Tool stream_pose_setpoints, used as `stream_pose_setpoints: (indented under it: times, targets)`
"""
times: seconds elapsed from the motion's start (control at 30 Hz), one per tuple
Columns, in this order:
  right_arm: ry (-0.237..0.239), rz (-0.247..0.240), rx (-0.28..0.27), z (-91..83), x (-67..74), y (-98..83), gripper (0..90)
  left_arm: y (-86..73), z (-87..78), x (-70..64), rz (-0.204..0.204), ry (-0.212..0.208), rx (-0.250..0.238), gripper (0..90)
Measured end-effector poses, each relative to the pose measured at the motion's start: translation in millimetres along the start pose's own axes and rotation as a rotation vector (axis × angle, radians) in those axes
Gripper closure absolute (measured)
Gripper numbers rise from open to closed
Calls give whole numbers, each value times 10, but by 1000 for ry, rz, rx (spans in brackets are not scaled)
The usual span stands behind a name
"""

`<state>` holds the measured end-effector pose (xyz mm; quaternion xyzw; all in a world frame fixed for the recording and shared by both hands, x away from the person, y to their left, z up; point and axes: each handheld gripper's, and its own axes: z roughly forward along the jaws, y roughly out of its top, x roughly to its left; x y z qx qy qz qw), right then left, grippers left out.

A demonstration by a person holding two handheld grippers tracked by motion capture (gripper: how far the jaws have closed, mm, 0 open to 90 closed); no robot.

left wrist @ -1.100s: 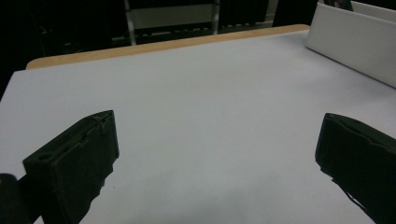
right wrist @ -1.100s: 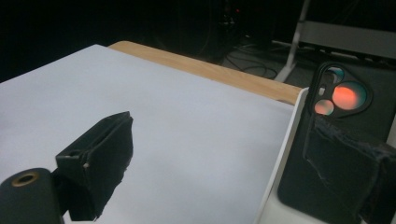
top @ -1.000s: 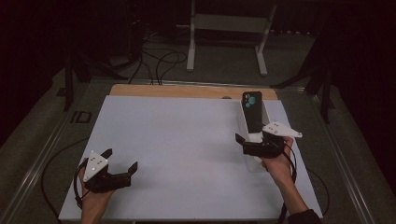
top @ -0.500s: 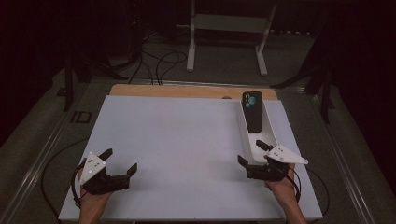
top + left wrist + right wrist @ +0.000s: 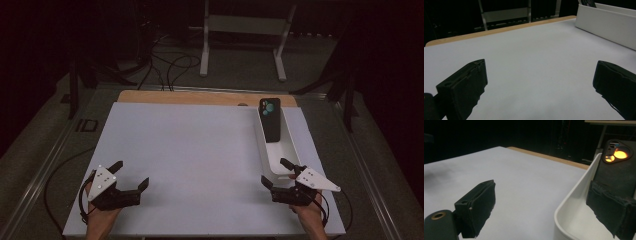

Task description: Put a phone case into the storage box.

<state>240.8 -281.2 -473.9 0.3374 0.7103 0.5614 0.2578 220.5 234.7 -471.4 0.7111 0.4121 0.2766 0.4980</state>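
A long white tray [image 5: 266, 152] lies along the right side of the white table top [image 5: 200, 150]. A dark phone [image 5: 270, 120] leans in its far end, back side showing, with its camera bump [image 5: 617, 152] at the top. My right gripper [image 5: 276, 173] rests at the tray's near end, open and holding nothing; its right jaw sits over the tray's rim [image 5: 574, 195]. Near the front left corner my left gripper [image 5: 130, 175] stands open, also with nothing between its jaws. The tray's side wall [image 5: 604, 25] lies far right in the left gripper view.
A wooden strip [image 5: 200, 97] edges the table's far side. Beyond it on the floor stand a white metal frame [image 5: 245, 40] and several cables [image 5: 170, 65]. Dark posts [image 5: 75, 85] flank the table.
My right gripper drew back from the tray's middle to its near end, toward the table's front edge. The phone stayed leaning in the tray. The left gripper barely moved.
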Motion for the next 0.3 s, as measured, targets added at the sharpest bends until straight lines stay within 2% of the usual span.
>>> stream_pose_setpoints:
  times: [0.3]
  targets:
    - [6,12,3,8,-31,-31,86,-22,31,4,-6,10,13,0]
